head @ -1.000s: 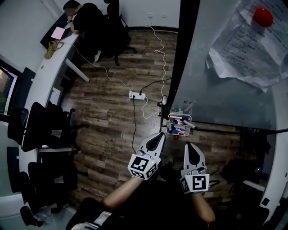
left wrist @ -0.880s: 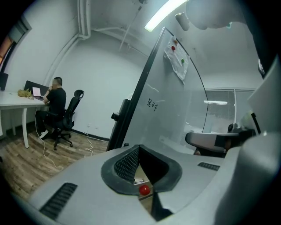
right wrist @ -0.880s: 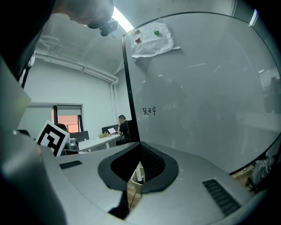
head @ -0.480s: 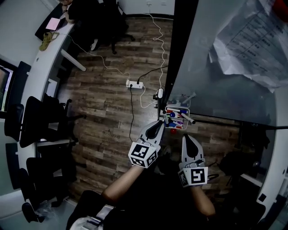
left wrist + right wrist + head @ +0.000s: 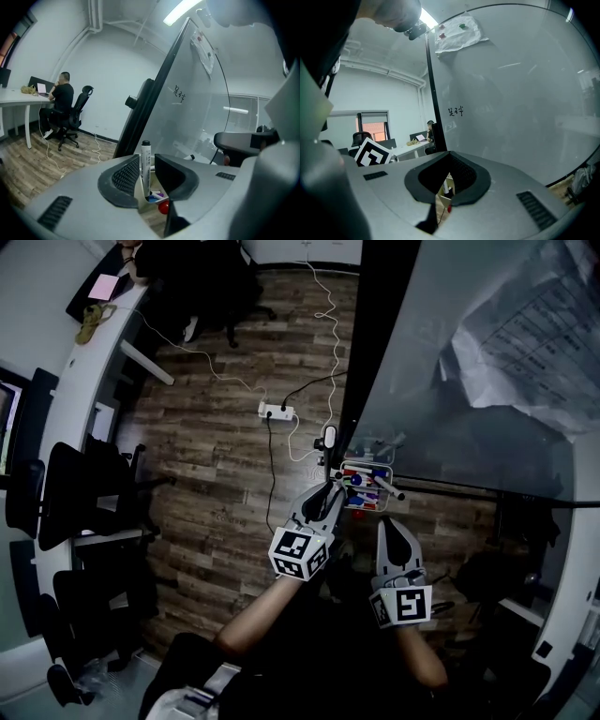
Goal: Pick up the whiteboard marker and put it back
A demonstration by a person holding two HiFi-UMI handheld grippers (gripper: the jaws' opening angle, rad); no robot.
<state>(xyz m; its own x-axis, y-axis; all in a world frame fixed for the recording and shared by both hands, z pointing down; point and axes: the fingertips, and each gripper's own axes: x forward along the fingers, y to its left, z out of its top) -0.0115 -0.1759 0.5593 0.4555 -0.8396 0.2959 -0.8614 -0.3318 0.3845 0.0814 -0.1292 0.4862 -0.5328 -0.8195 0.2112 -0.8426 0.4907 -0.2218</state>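
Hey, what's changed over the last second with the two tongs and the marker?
The left tongs moved forward to the marker holder by the whiteboard, and their jaws have just been opening. The whiteboard marker now stands upright between them, unpinched, apparently let go into the holder. The right tongs stayed put, shut and empty.

Dark wood-plank floor runs under a long white desk that curves along the left side of the room; black office chairs stand by it, and a person sits at its far end; a white power strip with trailing cables lies on the floor; the walls are plain white; a ceiling strip light glows above a tall, dark-framed glass board with papers pinned to it.
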